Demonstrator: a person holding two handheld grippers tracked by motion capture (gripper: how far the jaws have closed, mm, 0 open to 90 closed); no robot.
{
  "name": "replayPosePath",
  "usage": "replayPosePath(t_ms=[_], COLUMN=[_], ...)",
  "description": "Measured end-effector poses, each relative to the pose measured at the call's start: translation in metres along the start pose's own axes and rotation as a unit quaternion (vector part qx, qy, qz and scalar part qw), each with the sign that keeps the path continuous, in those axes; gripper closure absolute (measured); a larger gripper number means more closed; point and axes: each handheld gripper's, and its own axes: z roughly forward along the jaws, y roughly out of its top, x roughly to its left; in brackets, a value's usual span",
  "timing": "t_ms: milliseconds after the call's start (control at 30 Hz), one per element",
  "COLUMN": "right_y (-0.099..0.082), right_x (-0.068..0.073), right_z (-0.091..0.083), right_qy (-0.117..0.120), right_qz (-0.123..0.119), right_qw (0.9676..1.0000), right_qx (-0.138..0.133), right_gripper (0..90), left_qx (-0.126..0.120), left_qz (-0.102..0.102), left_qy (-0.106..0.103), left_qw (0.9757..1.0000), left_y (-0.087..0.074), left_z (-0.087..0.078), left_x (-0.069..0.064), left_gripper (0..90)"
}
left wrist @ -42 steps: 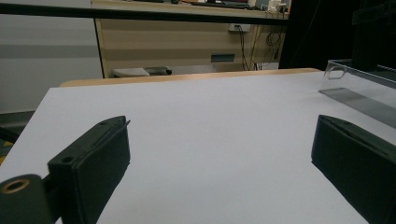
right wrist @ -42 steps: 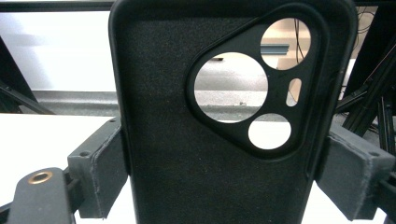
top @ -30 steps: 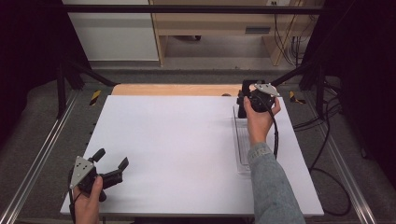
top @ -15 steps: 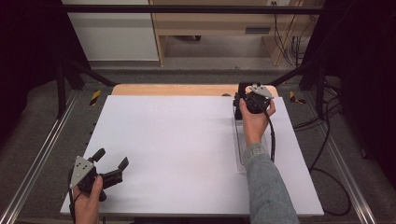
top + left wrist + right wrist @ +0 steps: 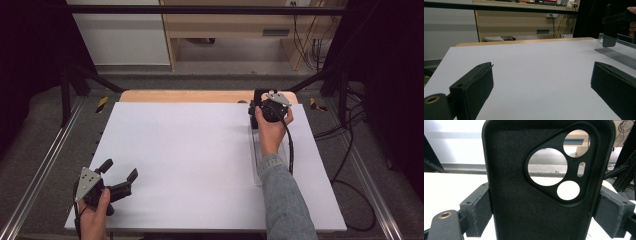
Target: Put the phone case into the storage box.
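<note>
Right claw (image 5: 544,207) pinching black phone case (image 5: 536,195), case bottom cut off, left claw (image 5: 541,87) spread

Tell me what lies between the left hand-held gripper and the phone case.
Nothing: in the high view, bare white table runs from the open left hand-held gripper to the phone case, clamped in the right hand-held gripper above a clear tray.

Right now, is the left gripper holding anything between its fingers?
No, in the left gripper view the left gripper has its two black fingers spread wide over the bare white table top, with nothing between them.
</note>
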Motion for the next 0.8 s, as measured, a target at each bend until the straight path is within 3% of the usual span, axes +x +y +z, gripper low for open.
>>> replayPosePath(t_ms=[800], right_y=[-0.0064], right_x=[-0.0010], right_z=[0.0069], right_qy=[0.000], right_qz=[0.007], right_qw=[0.9999], right_qx=[0.008], right_gripper=[13.3], left_qx=[0.000], left_qz=[0.000], left_qy=[-0.001], left_qw=[1.0000], left_y=[-0.0001], left_z=[0.0003], left_x=[0.0000], left_gripper=[4.8])
